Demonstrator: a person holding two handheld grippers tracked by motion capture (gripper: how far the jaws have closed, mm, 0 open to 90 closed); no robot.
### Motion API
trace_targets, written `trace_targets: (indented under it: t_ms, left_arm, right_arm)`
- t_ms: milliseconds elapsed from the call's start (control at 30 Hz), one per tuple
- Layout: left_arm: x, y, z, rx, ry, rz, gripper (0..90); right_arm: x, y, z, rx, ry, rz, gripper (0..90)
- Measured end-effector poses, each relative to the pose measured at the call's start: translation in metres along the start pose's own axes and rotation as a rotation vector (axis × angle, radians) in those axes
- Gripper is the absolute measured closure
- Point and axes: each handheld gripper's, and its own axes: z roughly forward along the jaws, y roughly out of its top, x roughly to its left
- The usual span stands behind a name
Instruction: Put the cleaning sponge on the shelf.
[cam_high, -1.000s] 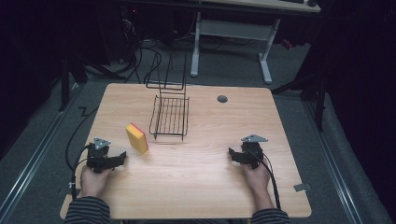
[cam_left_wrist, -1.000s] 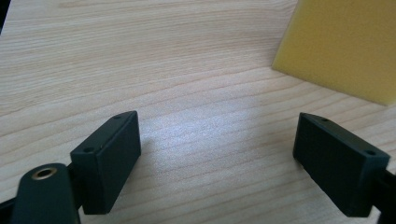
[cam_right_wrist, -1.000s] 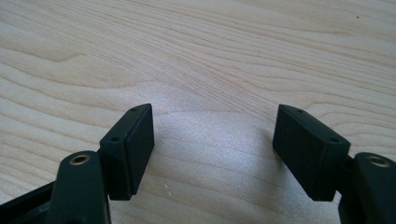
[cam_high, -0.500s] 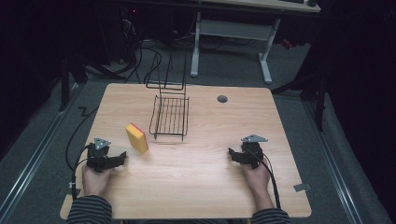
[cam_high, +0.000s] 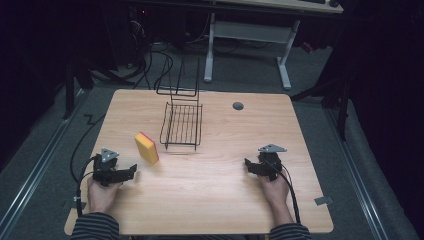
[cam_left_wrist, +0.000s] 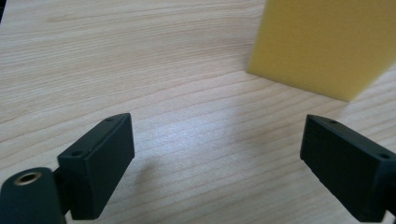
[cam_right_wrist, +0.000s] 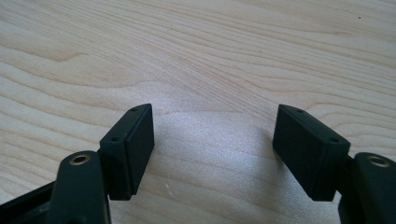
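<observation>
Dim lab, floor cables (cam_high: 150, 60), desk frame (cam_high: 247, 30)

Room dark; light falls mainly on tabletop (cam_high: 210, 200). Tabletop pale wood, rounded corners, round grey grommet (cam_high: 238, 106) near far edge. Grey carpet floor (cam_high: 370, 165) around it. White desk frame (cam_high: 250, 35) beyond, two legs and crossbar, wooden top above. Black cables (cam_high: 150, 60) tangled on floor at far left. Metal rail (cam_high: 35, 170) along left floor. Grey tape scrap (cam_high: 323, 201) at tabletop's right edge.
</observation>
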Motion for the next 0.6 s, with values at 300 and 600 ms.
trace_targets:
  t_ms: [300,600]
  left_arm:
    - [-0.009,0.001,-0.013,-0.014,-0.034,0.019,5.8]
    - [-0.021,-0.002,-0.020,-0.001,-0.050,0.046,2.9]
  right_arm:
    - [0.000,0.000,0.000,0.000,0.000,0.000,29.7]
    - [0.000,0.000,0.000,0.000,0.001,0.000,29.7]
